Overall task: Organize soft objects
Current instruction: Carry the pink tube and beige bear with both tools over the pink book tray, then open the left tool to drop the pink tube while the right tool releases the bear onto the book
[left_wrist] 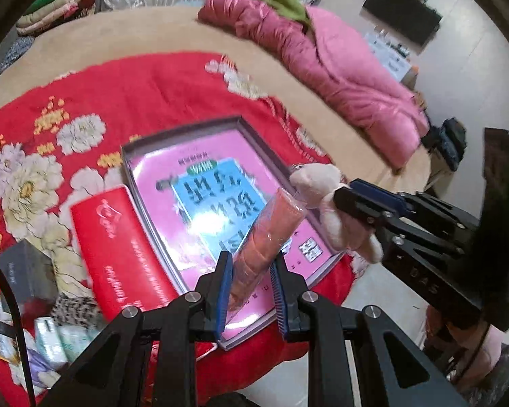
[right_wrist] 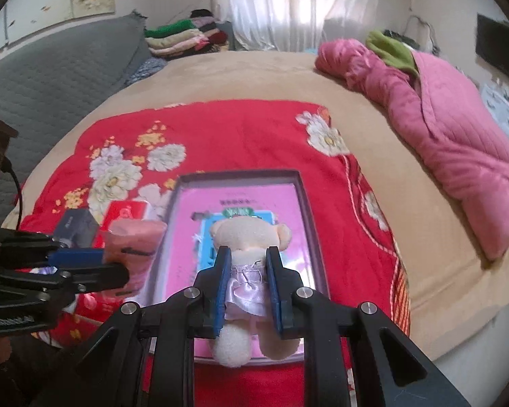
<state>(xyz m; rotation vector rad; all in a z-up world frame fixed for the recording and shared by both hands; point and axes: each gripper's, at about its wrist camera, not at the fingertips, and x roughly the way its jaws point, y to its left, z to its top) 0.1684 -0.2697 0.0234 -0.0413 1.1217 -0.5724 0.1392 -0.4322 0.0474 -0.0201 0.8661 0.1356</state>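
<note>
While left fingers [left_wrist: 251, 291] clamp a wrapped towel roll [left_wrist: 266, 237], right fingers [right_wrist: 248, 291] grip the teddy bear [right_wrist: 251, 234]; box lettering is unreadable.

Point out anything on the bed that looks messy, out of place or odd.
The pink quilt lies bunched along the bed's far side, a green cloth crumpled on it. Small packets and boxes lie jumbled at the red blanket's near corner. The shallow box looks tidy.
</note>
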